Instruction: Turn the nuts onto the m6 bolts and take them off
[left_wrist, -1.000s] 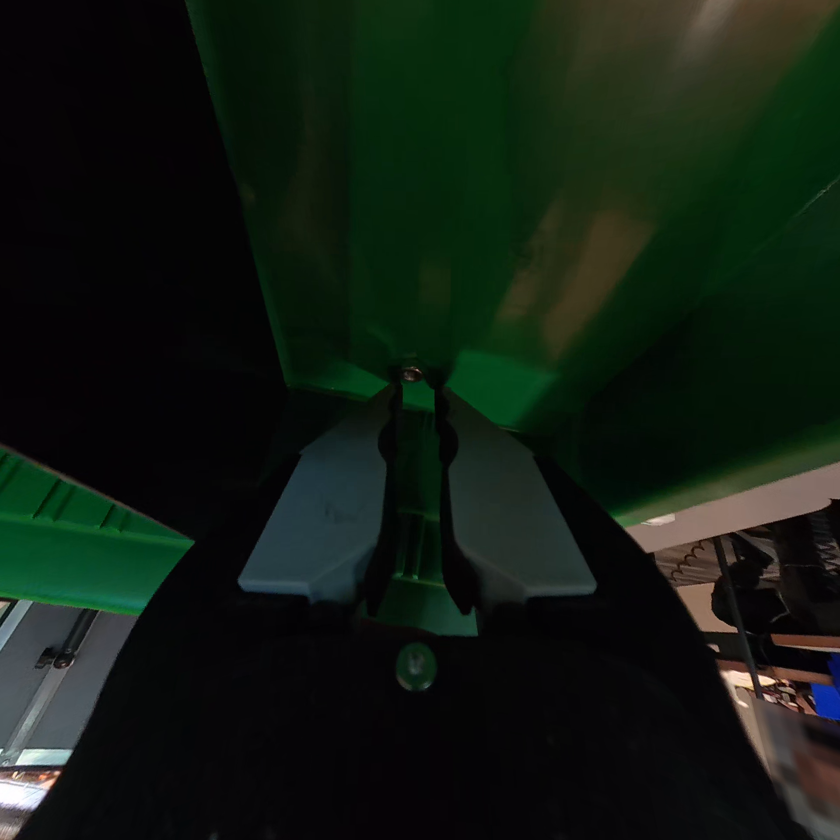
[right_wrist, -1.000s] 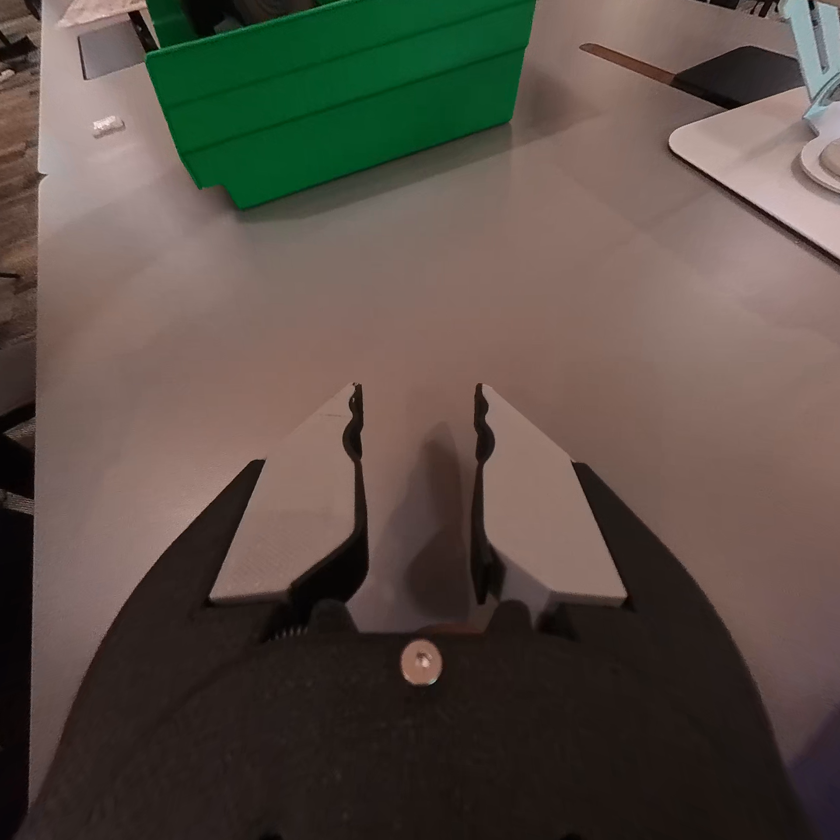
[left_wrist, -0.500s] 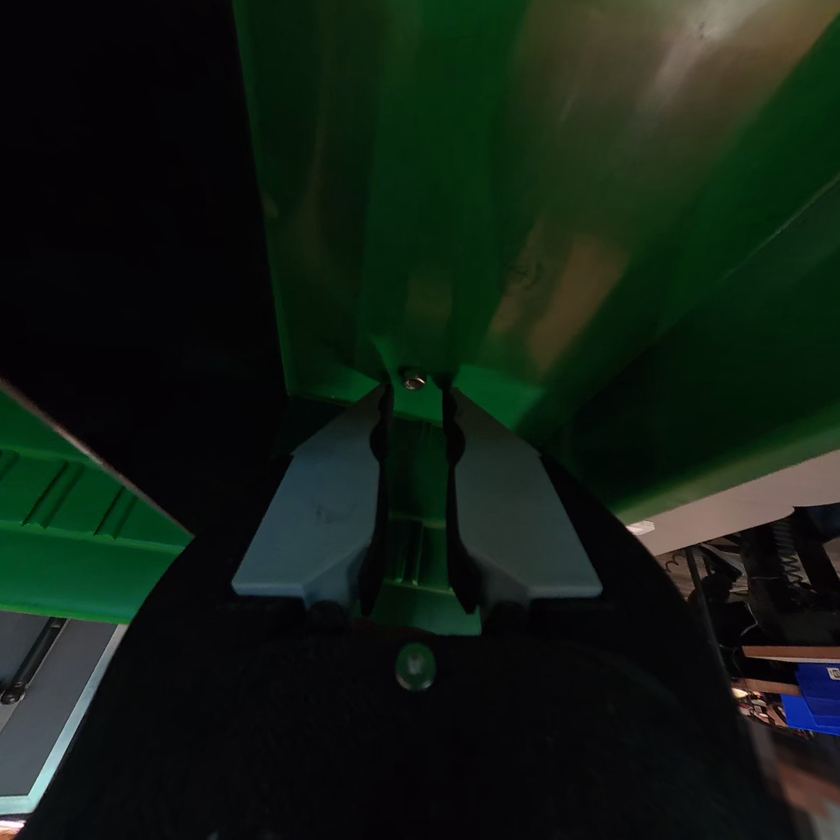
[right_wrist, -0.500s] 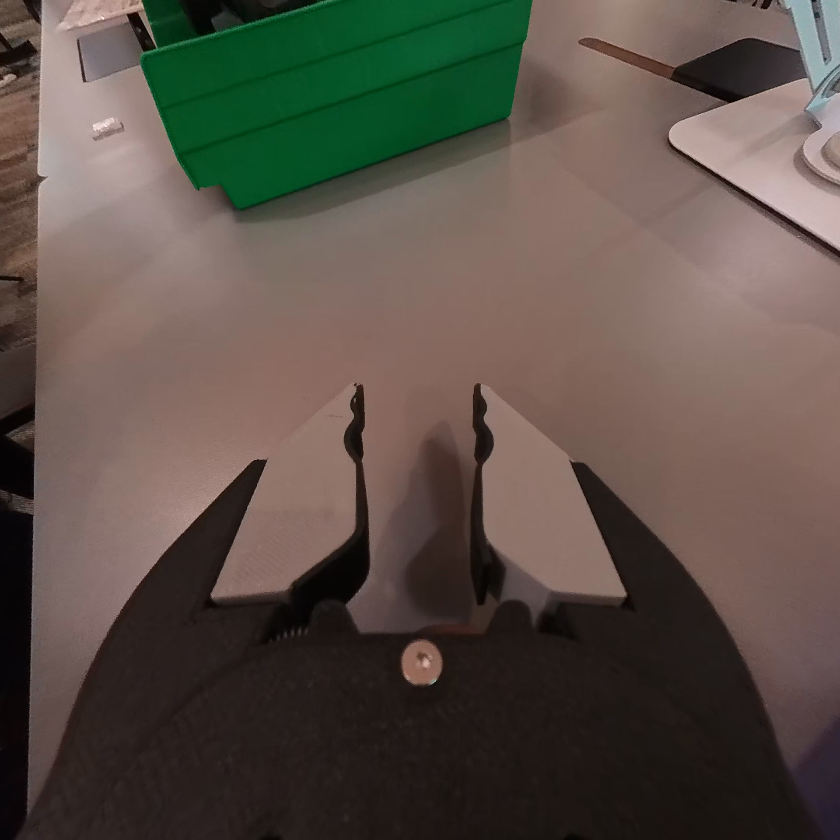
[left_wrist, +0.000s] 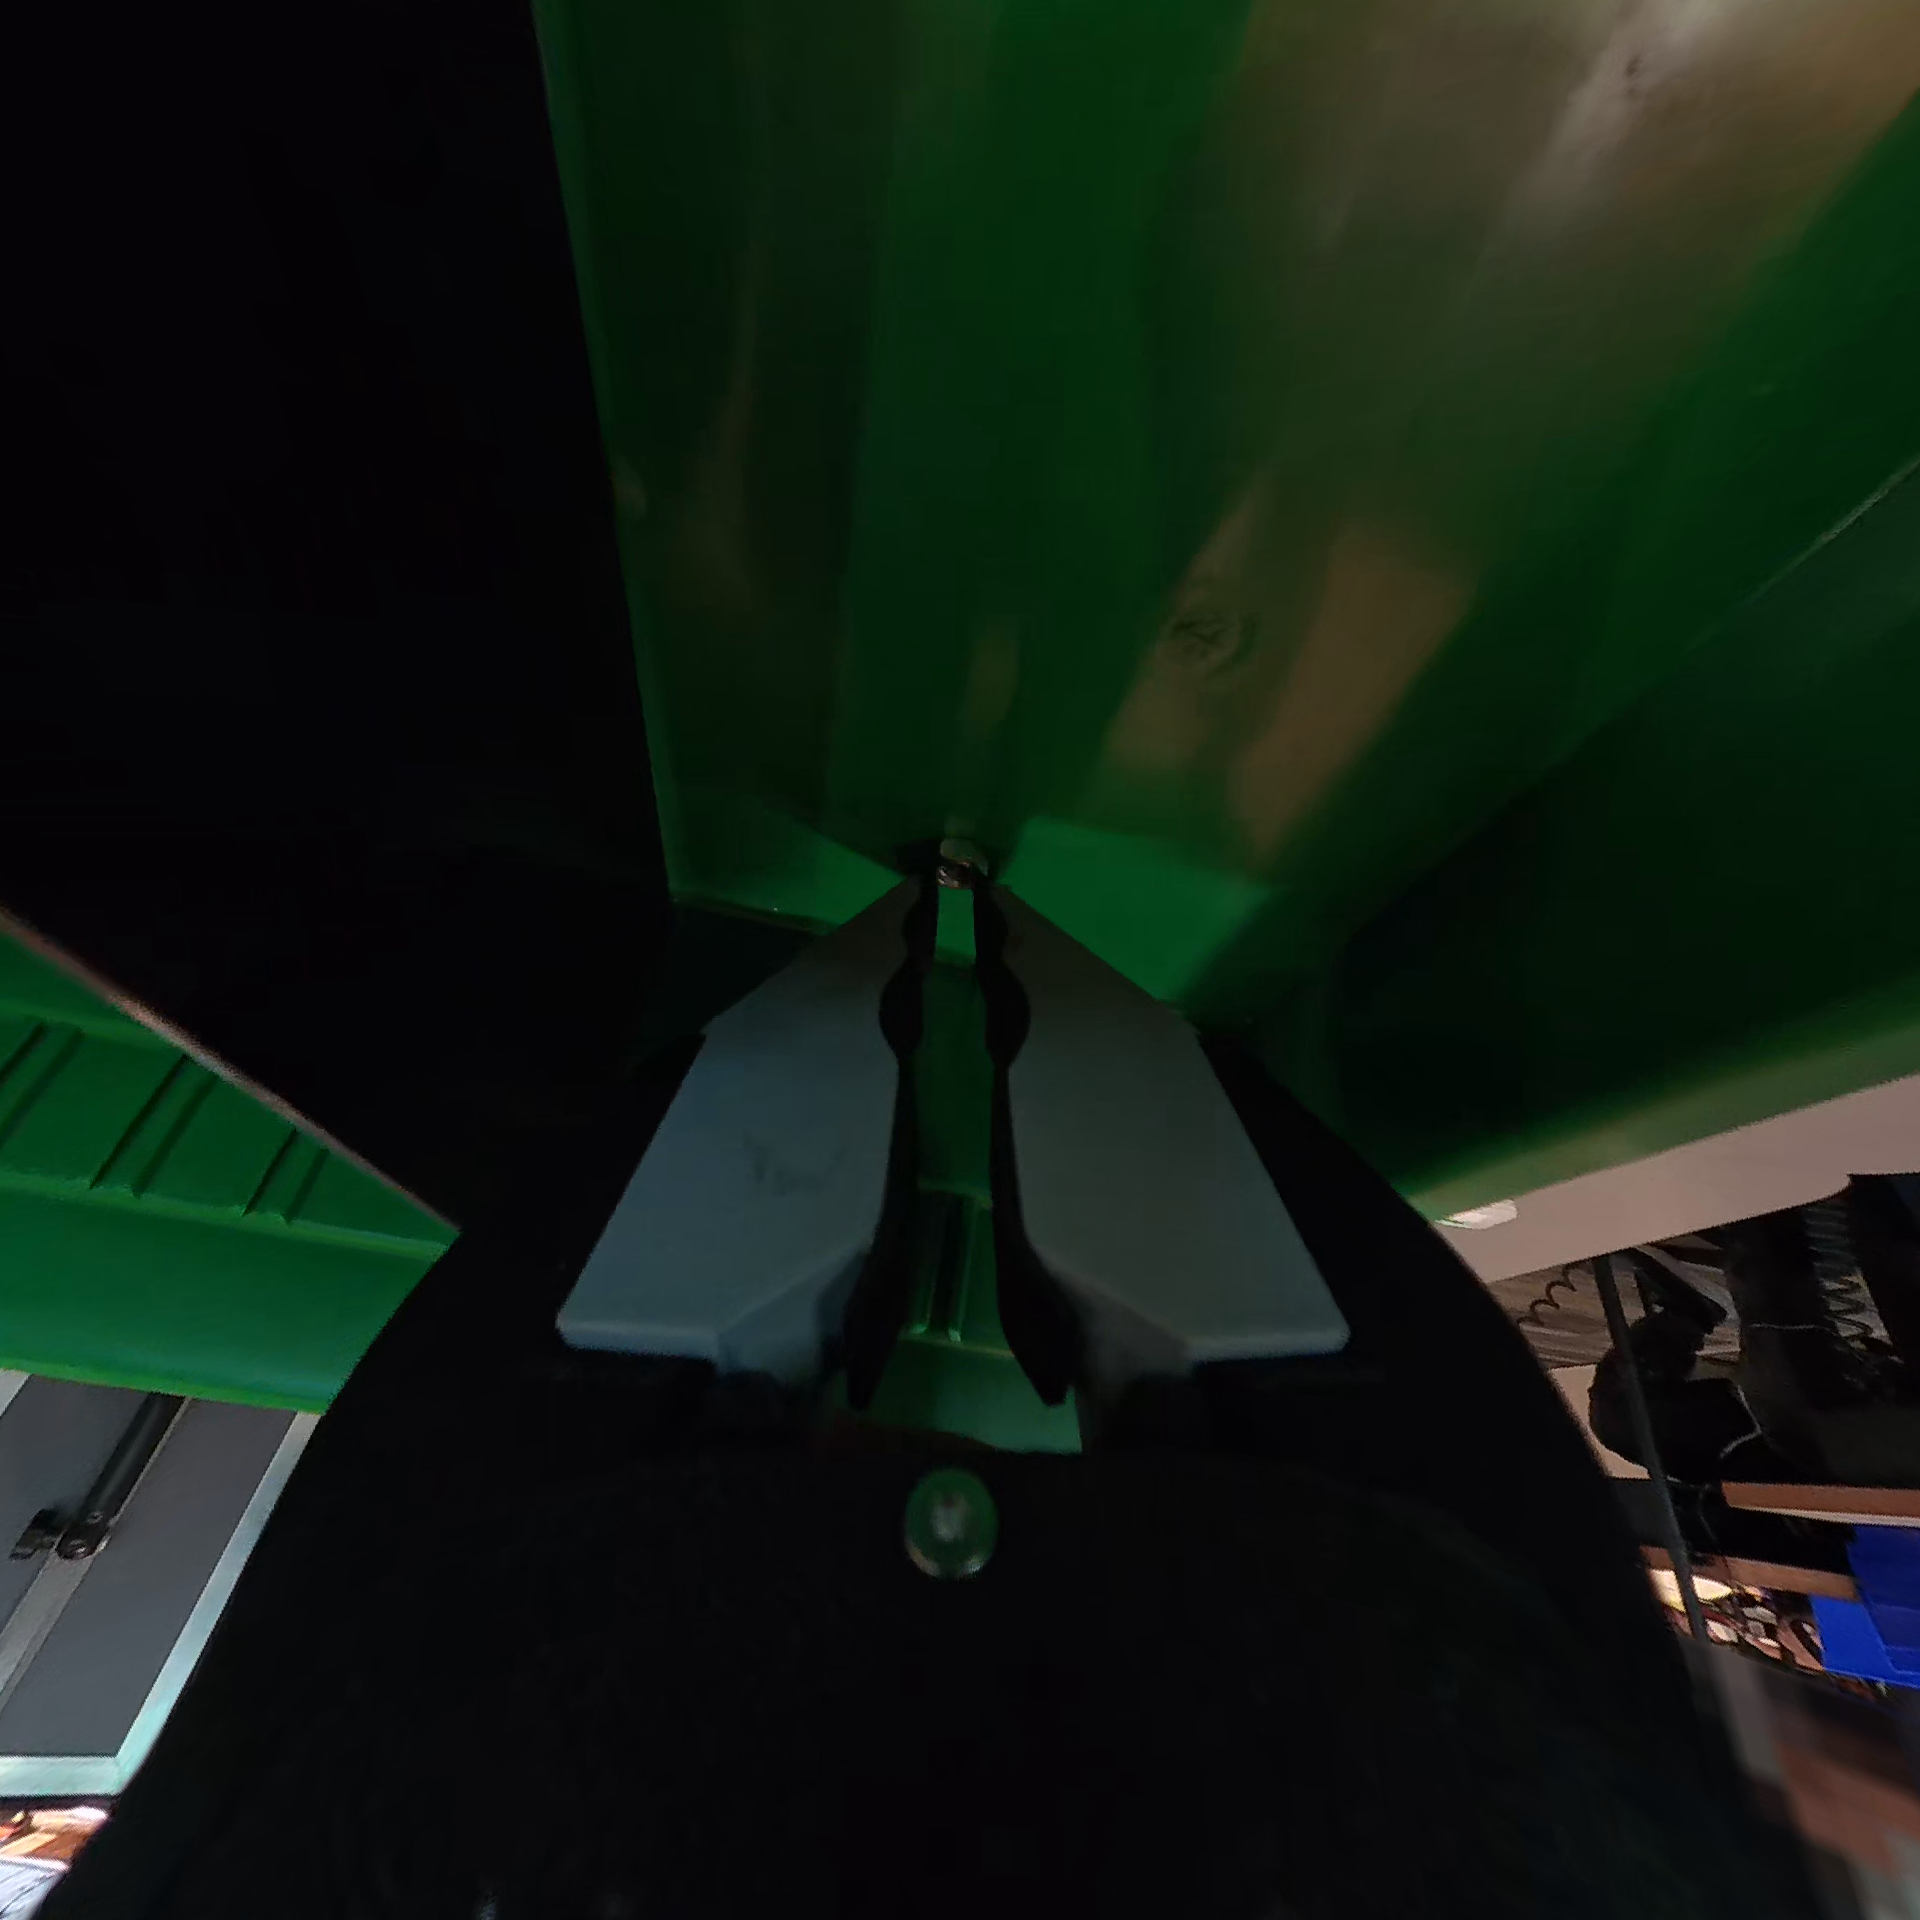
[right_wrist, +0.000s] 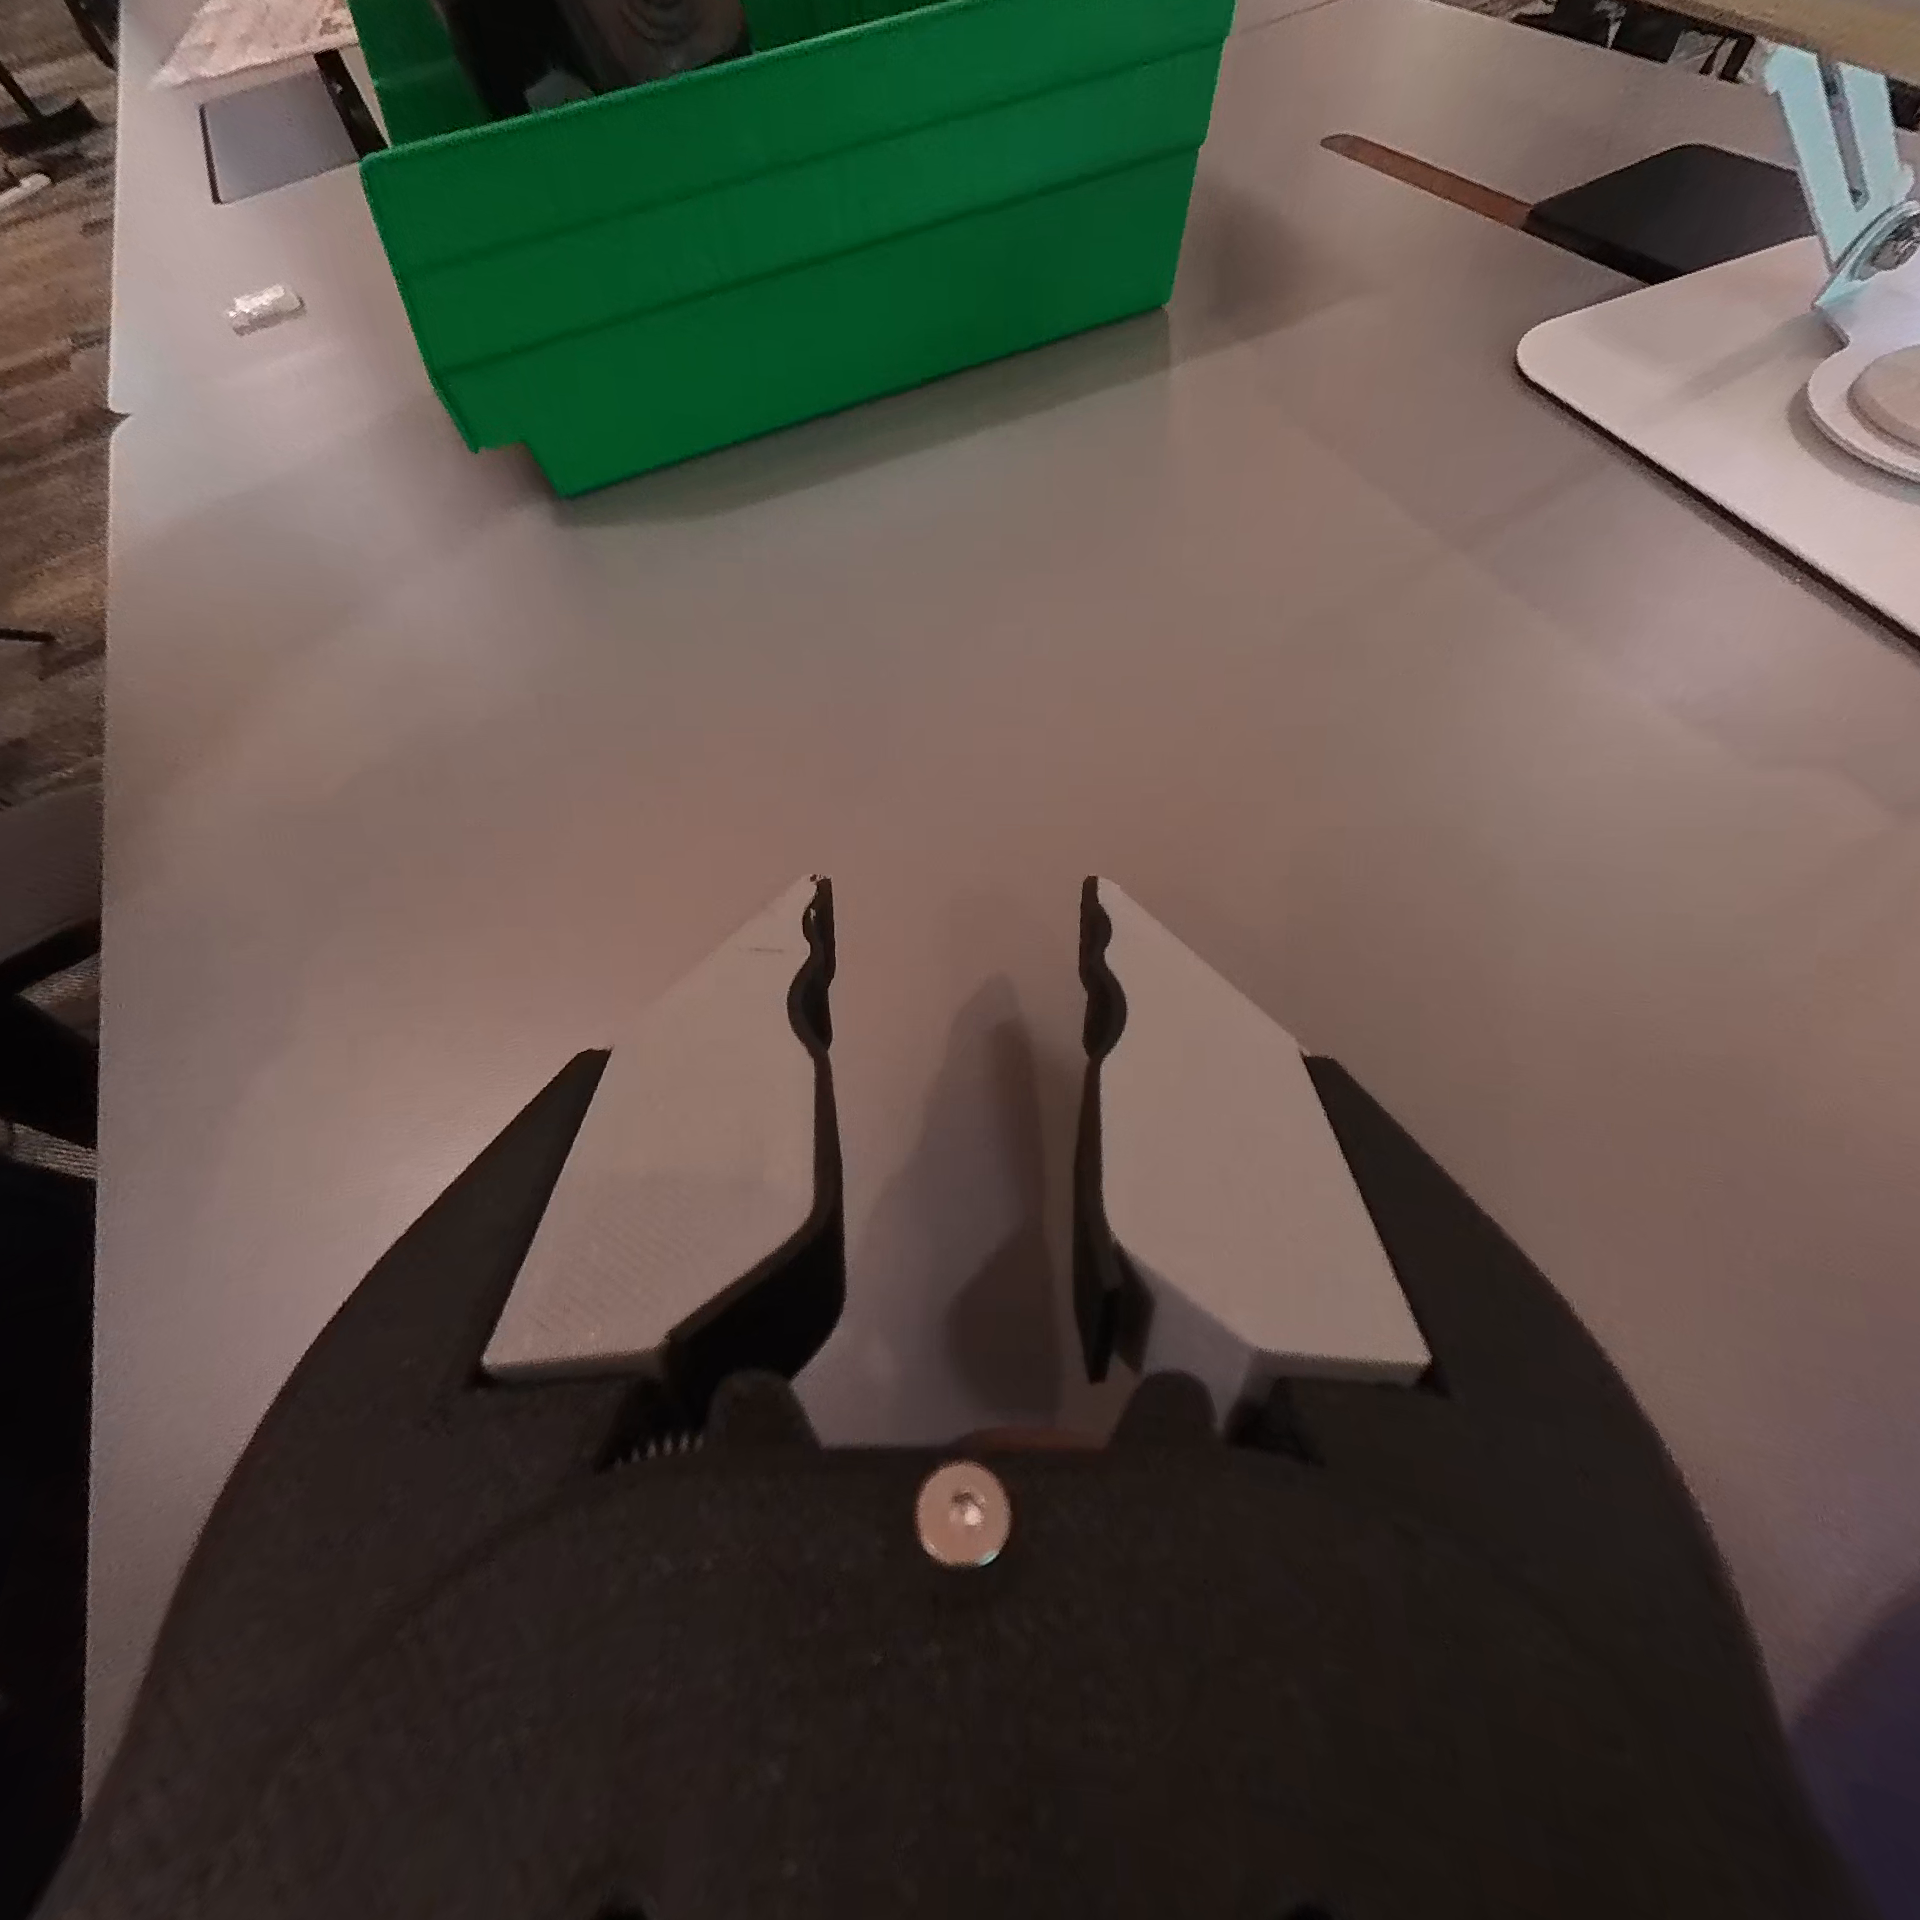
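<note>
My left gripper (left_wrist: 948, 883) reaches down inside a green bin (left_wrist: 1143, 416), with its tips at the bin's floor by the near wall. Its jaws stand nearly together on a small silvery nut (left_wrist: 956, 864) pinched at the very tips. My right gripper (right_wrist: 948, 894) is open and empty, hovering low over the grey table (right_wrist: 935, 675). The same green bin (right_wrist: 790, 260) stands at the far side of the table in the right wrist view, with a dark shape inside it. A small silvery metal piece (right_wrist: 265, 307) lies on the table left of the bin.
A second green bin (left_wrist: 156, 1195) shows at the left of the left wrist view. A white board (right_wrist: 1714, 447) with a light blue stand (right_wrist: 1829, 156) lies at the table's right. A black flat item (right_wrist: 1662, 208) lies behind it. The table's left edge (right_wrist: 104, 727) runs along the frame.
My left gripper's jaws have closed in onto the nut inside the bin. The right gripper has stayed open, and its view has shifted a little.
</note>
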